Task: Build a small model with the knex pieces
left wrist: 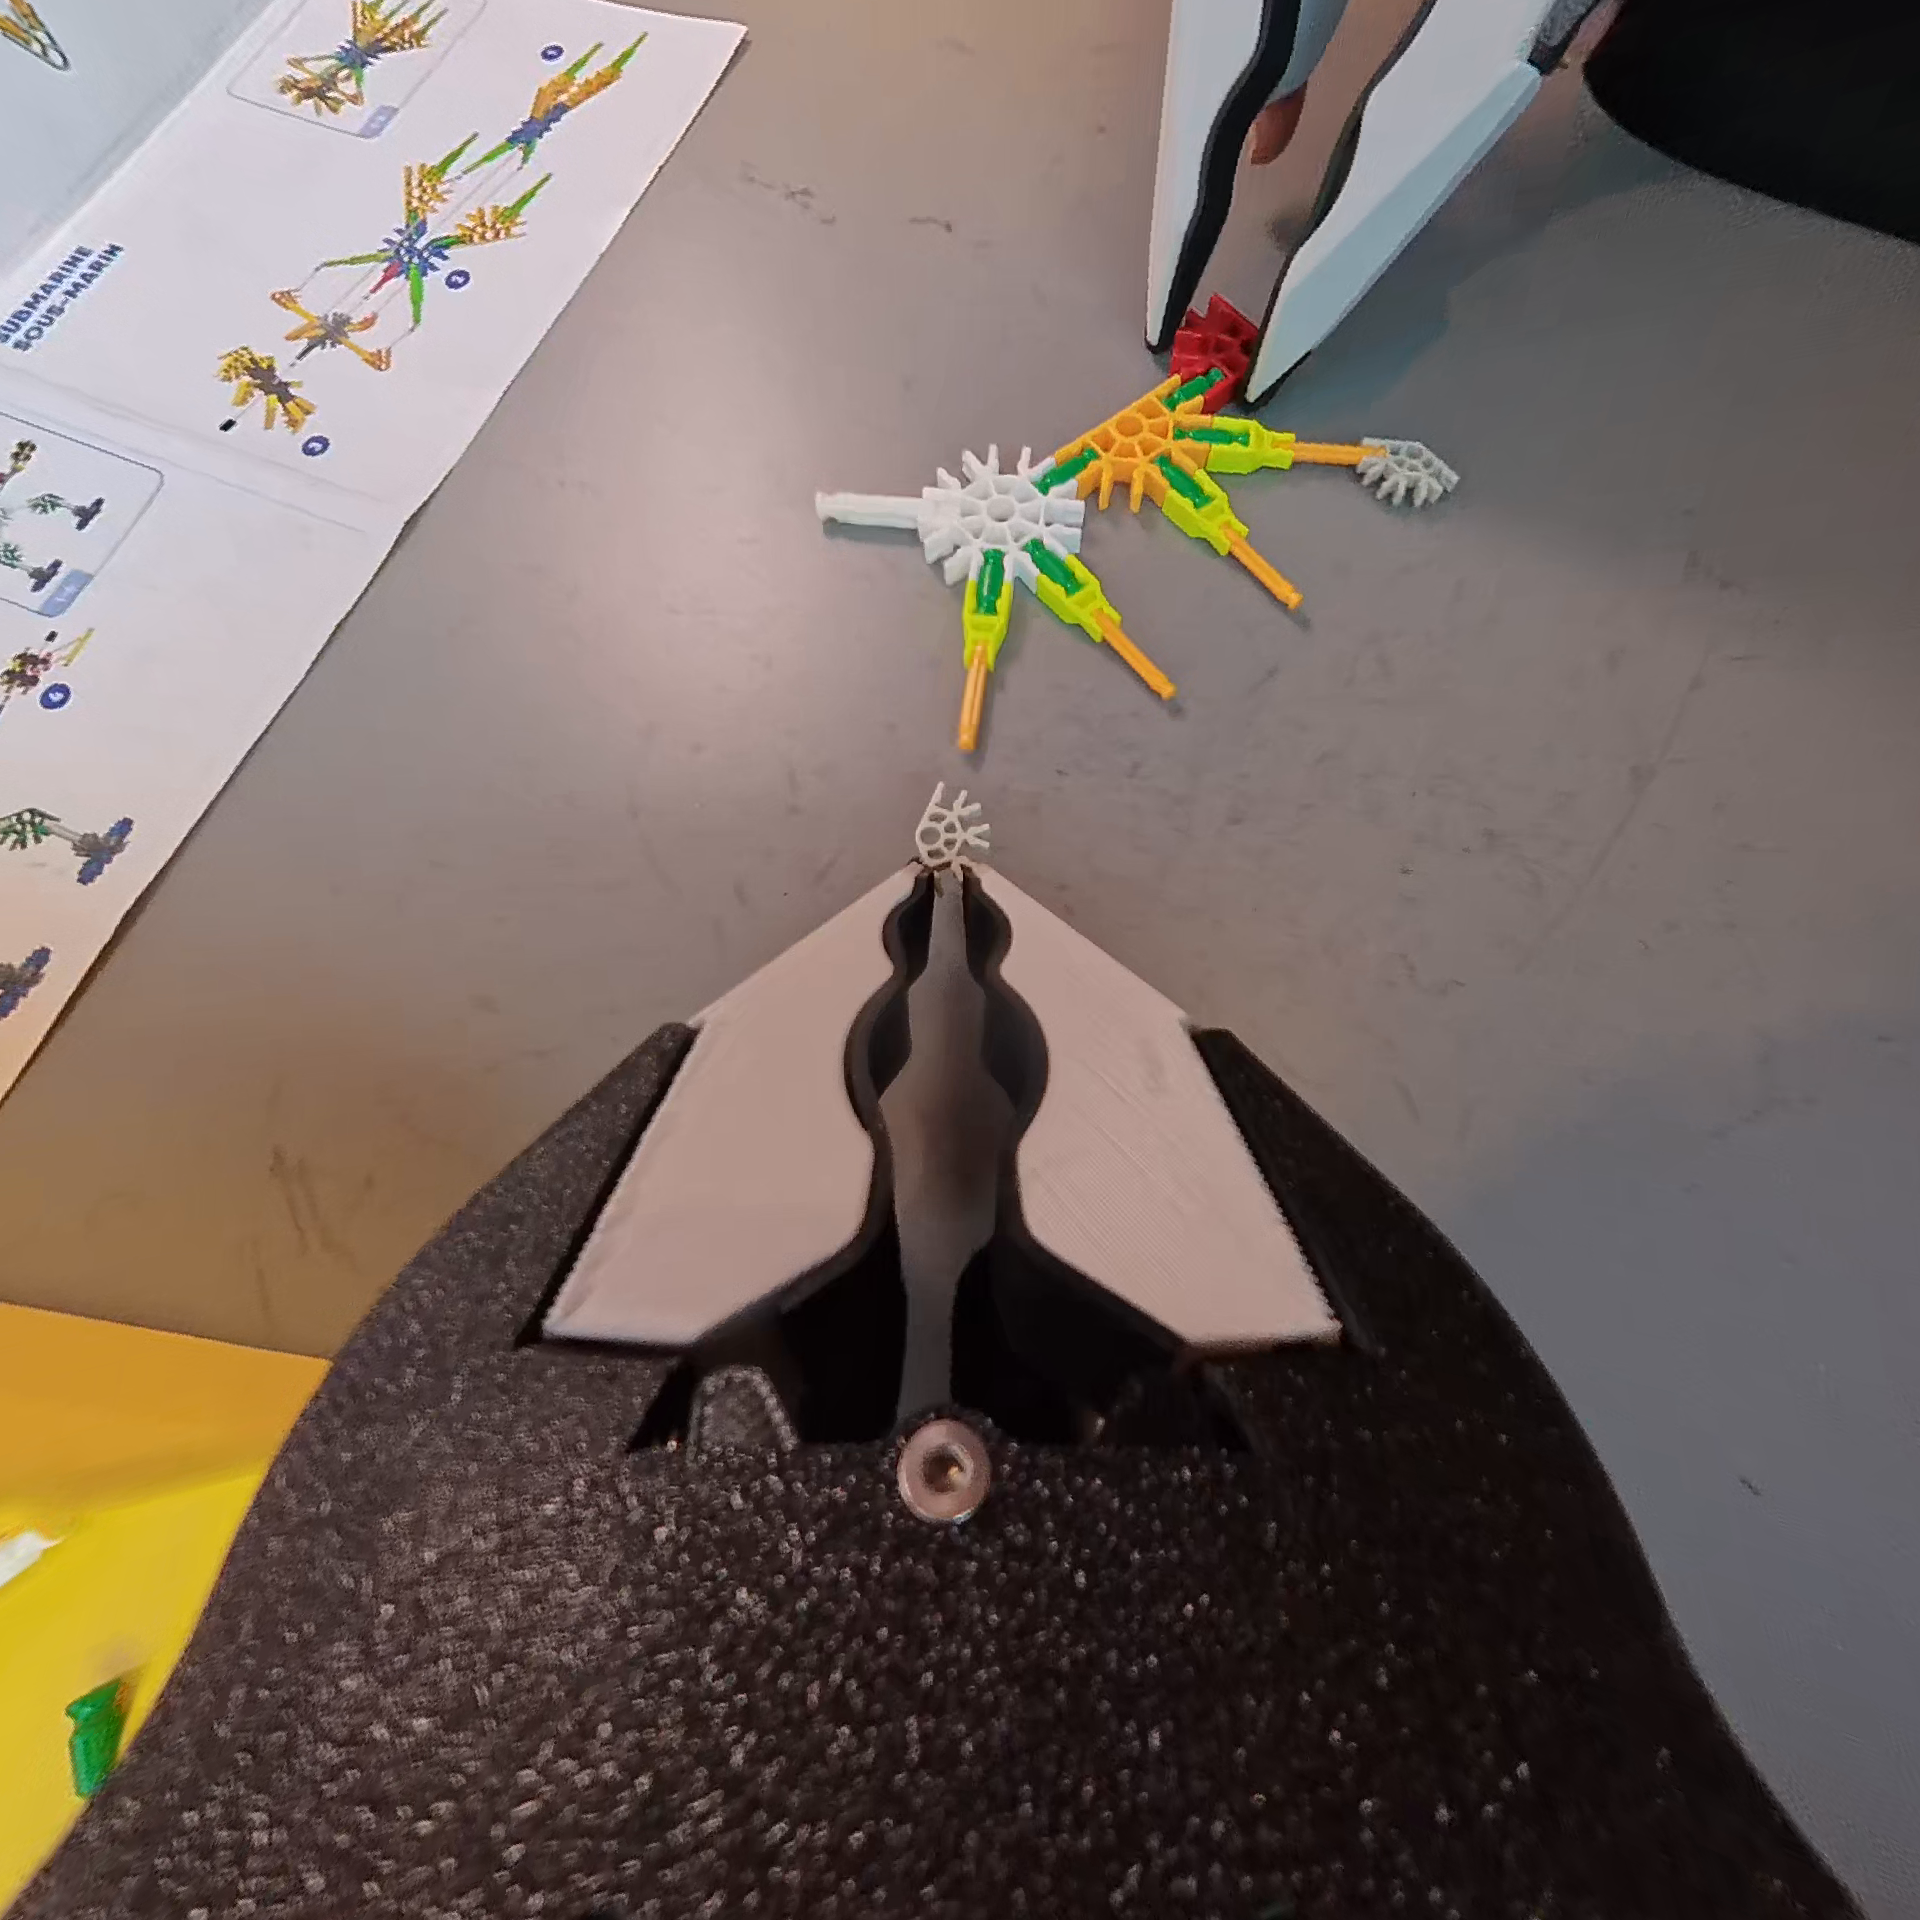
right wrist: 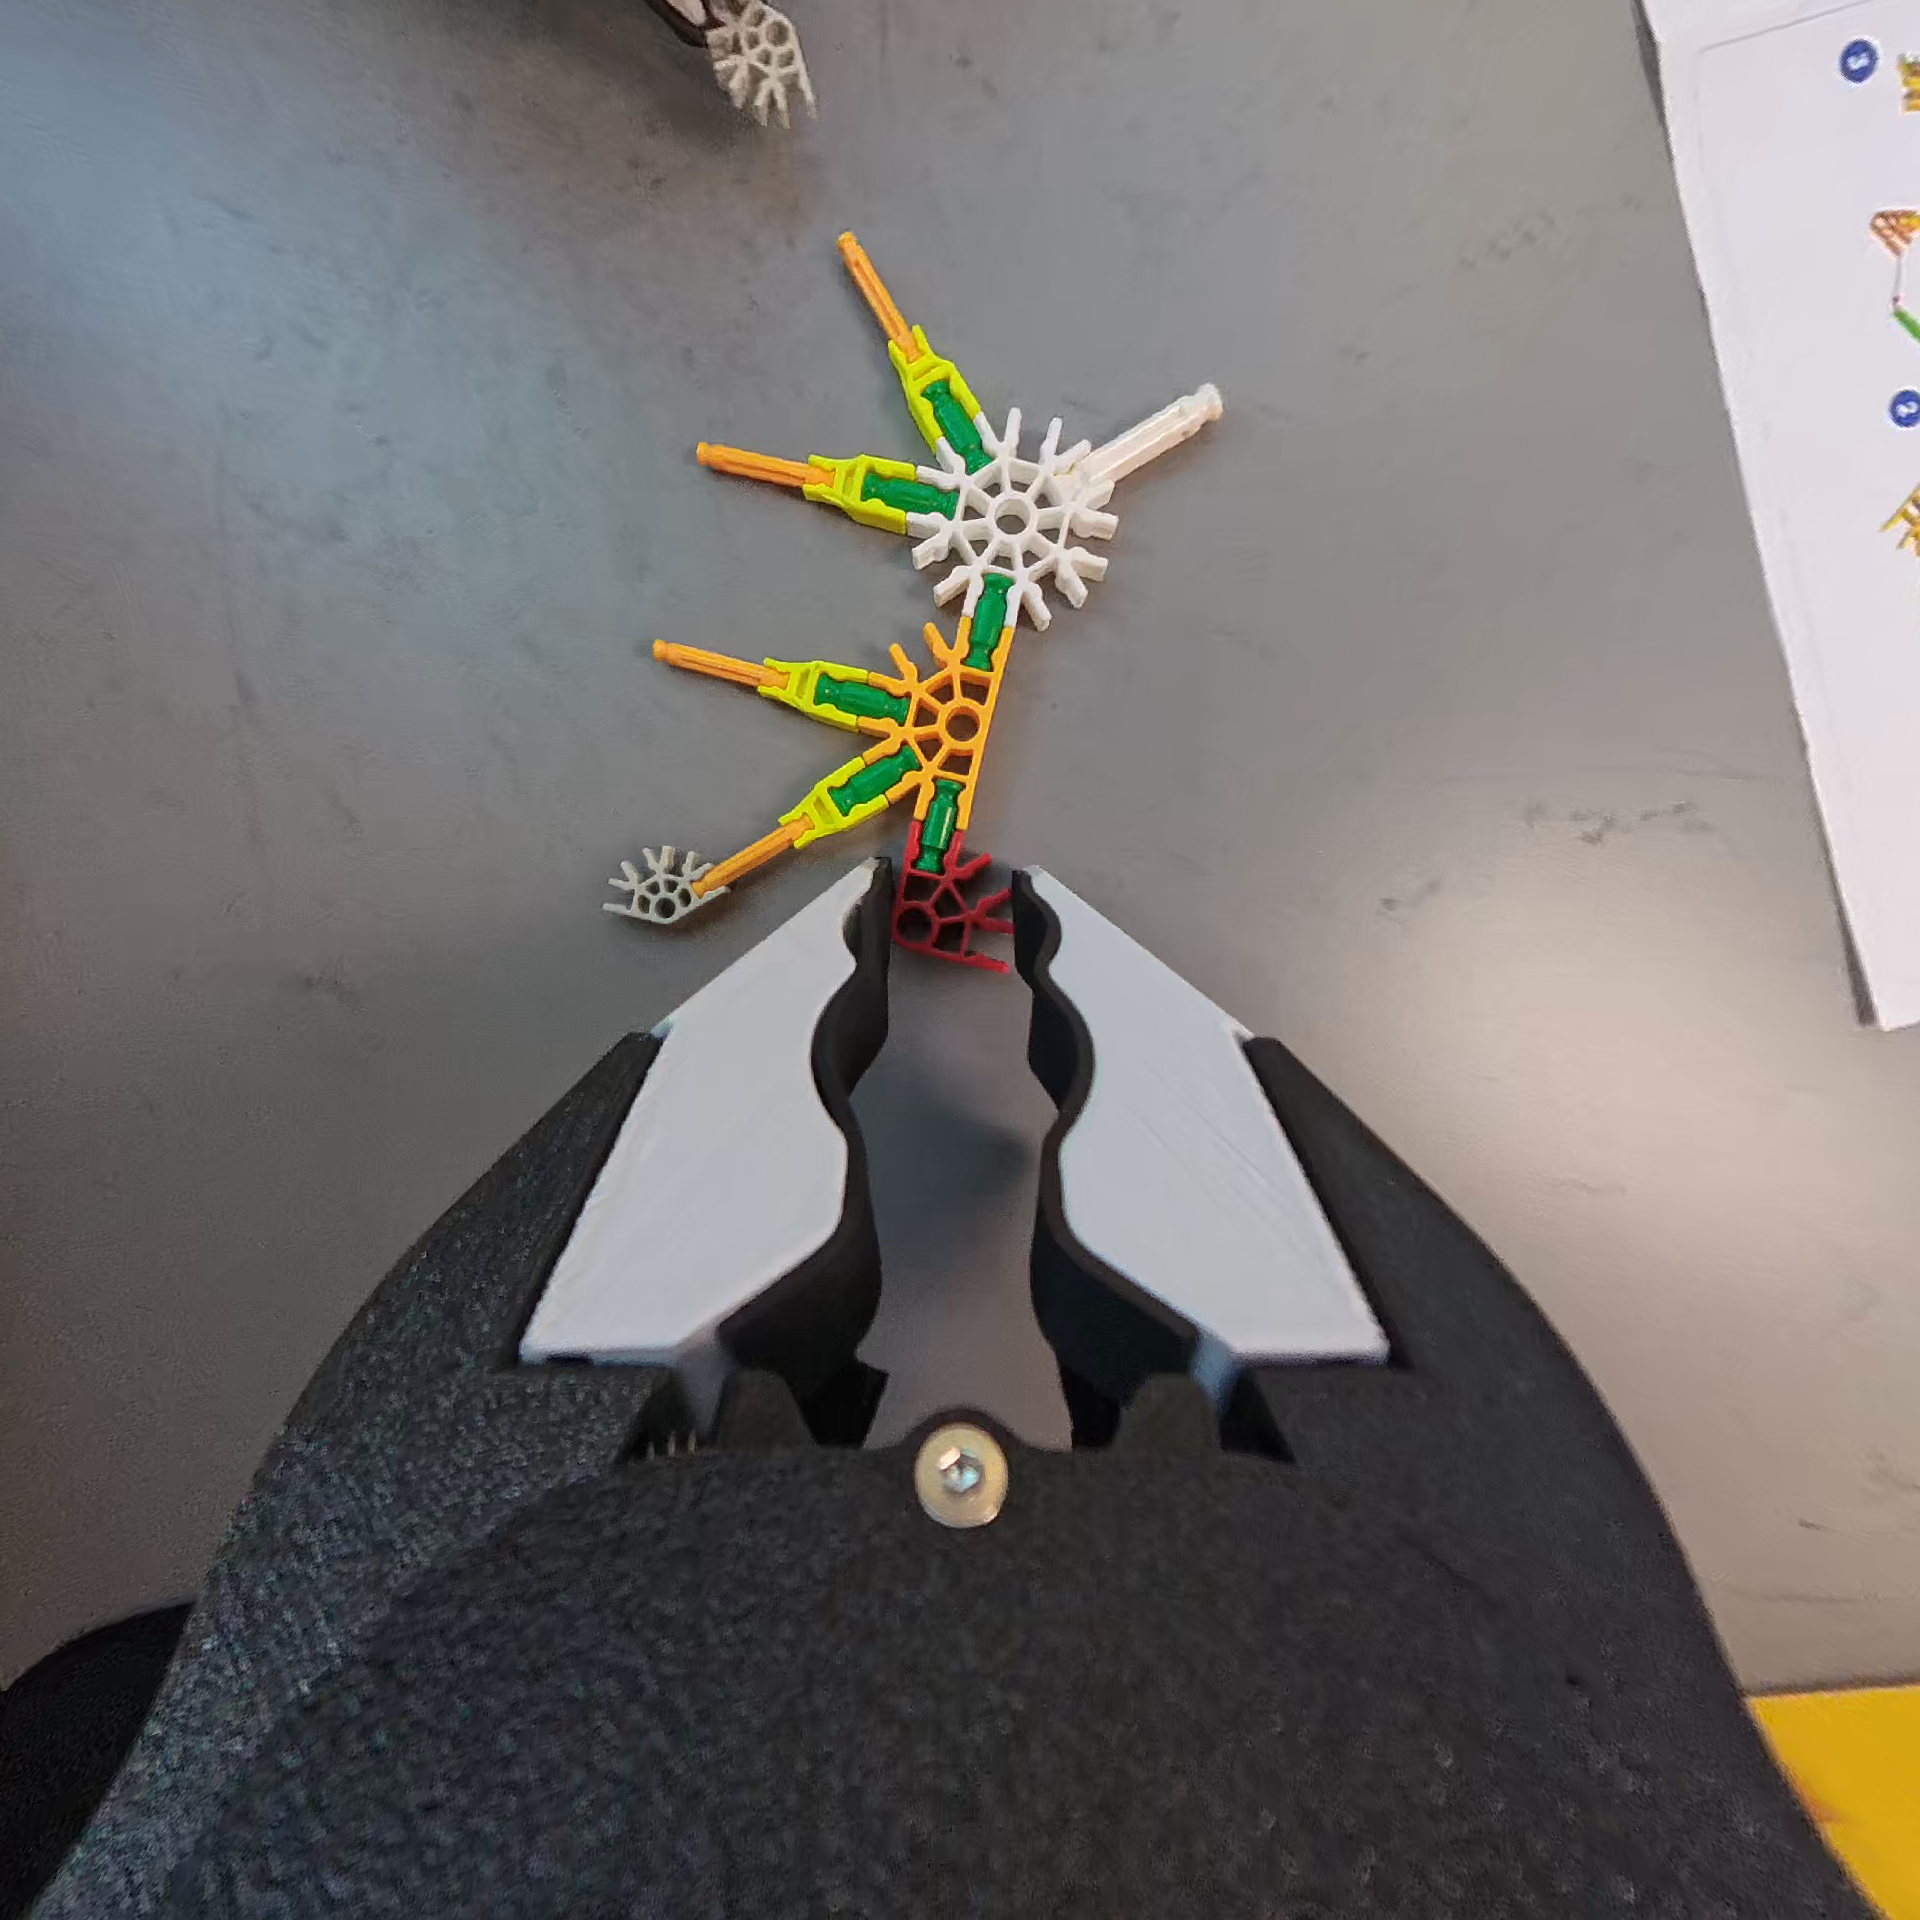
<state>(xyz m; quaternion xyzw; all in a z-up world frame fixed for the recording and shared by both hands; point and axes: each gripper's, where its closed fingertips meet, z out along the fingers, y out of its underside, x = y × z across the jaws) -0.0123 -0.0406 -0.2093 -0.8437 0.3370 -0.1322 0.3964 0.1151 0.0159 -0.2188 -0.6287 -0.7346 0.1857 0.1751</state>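
Pinching a small grey connector piece (left wrist: pixel 951 831) at its tips, the left gripper (left wrist: pixel 943 875) is clenched just short of a toy assembly (left wrist: pixel 1122 488) of rods and connectors lying flat on the grey table (left wrist: pixel 623 727), with an instruction sheet (left wrist: pixel 312 312) to the left. From the right wrist, the right gripper (right wrist: pixel 951 894) stands spread, its fingers on both sides of the assembly's red connector (right wrist: pixel 940 914); whether they touch it I cannot tell.
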